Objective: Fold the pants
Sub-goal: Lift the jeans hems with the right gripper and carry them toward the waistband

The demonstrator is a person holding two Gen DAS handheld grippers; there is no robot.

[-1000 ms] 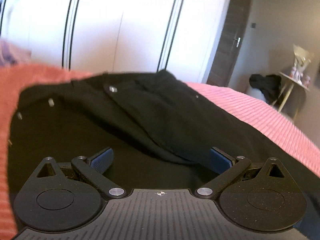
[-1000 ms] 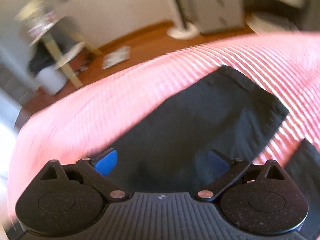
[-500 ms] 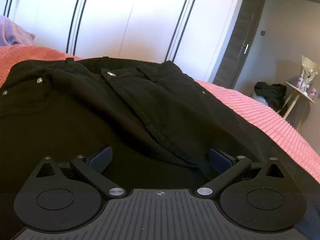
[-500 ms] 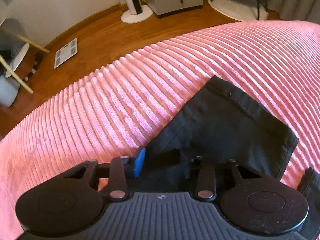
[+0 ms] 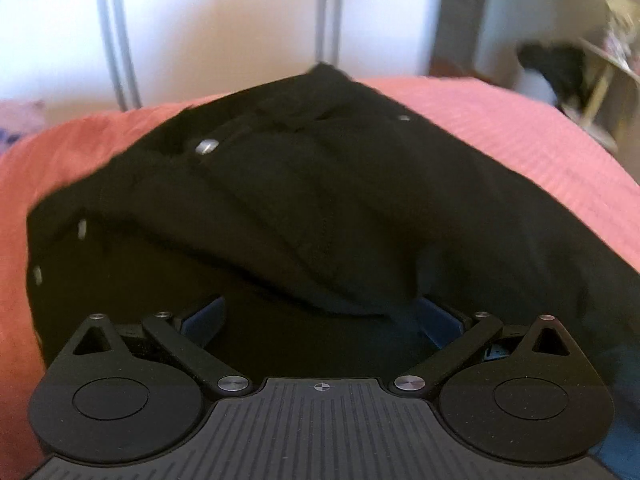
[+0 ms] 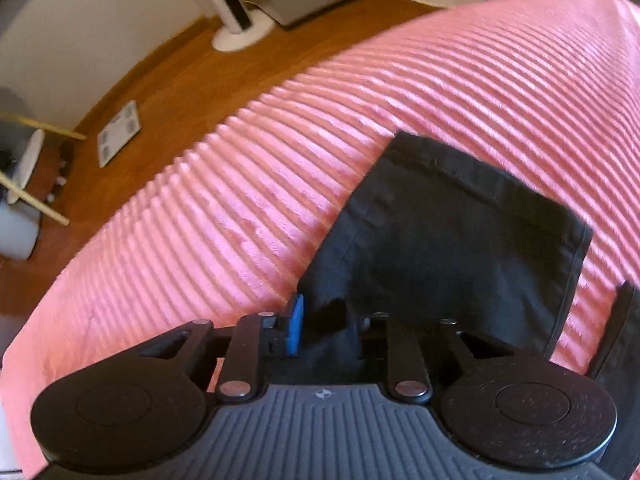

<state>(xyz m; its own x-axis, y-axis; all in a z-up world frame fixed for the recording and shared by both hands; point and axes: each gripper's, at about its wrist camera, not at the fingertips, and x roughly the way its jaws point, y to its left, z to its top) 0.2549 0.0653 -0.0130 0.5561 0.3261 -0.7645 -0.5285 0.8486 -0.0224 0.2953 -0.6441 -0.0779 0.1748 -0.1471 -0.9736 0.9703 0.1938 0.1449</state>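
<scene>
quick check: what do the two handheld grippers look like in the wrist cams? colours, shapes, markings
Both match. The left gripper and right gripper each have a dark grey ribbed body with a small crosshair mark at its front edge, two speckled matte black round housings with a raised disc and a triangular cutout, black link arms on silver pivot pins, and blue finger pads. No cables, hands or sleeves in view.

right gripper [image 6: 328, 330] pinching black pants [image 6: 452, 236], pink bedspread [image 6: 248, 216]

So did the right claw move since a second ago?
Yes. The right claw dropped toward the pink bedspread and its jaws have just been closing; it now pinches the black pants leg, whose hem looks closer.
</scene>
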